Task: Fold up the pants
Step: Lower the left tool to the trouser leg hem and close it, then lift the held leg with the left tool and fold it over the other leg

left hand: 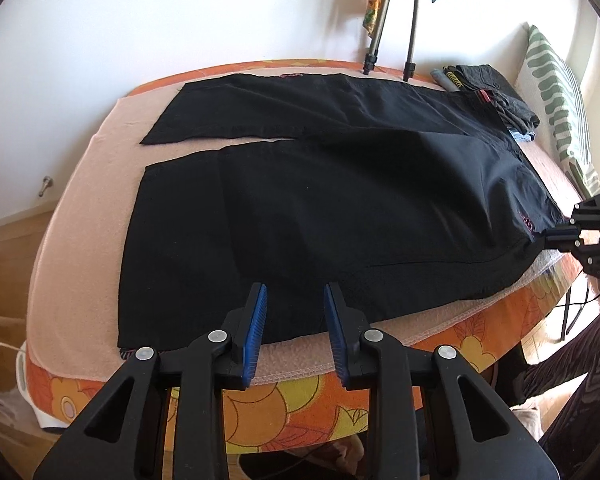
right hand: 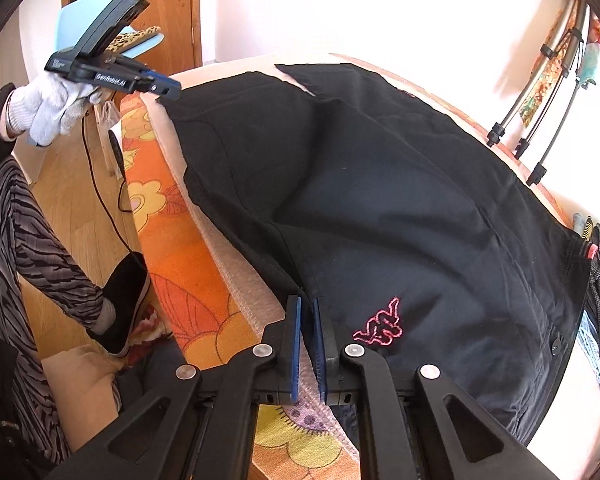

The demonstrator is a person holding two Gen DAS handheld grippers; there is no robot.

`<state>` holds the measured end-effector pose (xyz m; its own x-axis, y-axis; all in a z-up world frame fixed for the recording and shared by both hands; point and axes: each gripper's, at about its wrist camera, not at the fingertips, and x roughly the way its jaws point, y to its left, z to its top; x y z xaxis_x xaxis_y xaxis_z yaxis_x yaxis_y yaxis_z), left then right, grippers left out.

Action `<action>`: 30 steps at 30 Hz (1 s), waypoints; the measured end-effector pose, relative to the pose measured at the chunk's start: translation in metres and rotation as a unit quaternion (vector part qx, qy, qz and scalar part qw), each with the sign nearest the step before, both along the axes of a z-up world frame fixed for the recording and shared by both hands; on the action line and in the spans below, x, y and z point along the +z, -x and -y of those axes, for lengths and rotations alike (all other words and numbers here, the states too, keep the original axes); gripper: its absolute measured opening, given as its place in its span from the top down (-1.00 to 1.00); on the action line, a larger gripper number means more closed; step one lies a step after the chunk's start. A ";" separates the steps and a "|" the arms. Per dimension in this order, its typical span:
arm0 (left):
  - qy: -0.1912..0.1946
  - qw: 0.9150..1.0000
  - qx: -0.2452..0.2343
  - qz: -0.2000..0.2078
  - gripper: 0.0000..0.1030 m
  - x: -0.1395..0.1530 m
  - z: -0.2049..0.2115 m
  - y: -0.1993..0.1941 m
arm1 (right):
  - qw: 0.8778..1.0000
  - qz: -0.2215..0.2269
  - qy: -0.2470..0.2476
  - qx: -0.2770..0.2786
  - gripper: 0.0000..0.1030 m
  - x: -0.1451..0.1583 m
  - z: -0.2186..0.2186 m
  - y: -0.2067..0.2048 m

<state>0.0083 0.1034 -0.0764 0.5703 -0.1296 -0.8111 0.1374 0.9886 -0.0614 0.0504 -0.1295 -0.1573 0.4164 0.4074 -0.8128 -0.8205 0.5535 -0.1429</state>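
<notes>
Both wrist views share pants (left hand: 320, 200) (opposite ends).

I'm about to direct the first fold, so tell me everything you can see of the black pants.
The black pants are smooth woven fabric, lying flat on a pink blanket with both legs spread apart. A pink embroidered logo sits near the waist. The right tool is shut on the near waist edge; the left tool hangs open at the near leg's edge.

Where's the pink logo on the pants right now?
In the right wrist view, the pink logo sits on the black pants near the waist, just right of the right gripper, which pinches the near fabric edge.
</notes>
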 end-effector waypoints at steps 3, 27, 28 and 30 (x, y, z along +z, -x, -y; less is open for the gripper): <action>-0.015 0.999 -0.035 -0.006 0.13 -0.004 0.011 0.001 | 1.000 0.017 -0.013 -0.018 0.95 0.013 0.000 -0.010; -0.121 0.992 -0.018 0.038 0.92 -0.010 0.006 -0.026 | 0.998 0.018 -0.044 -0.039 0.90 0.027 0.011 -0.037; -0.119 0.992 -0.016 0.042 0.93 -0.008 0.005 -0.028 | 0.998 0.014 -0.044 -0.036 0.88 0.026 0.012 -0.036; -0.116 0.992 -0.014 0.047 0.93 -0.004 0.005 -0.030 | 0.999 0.015 -0.041 -0.032 0.51 0.024 0.012 -0.030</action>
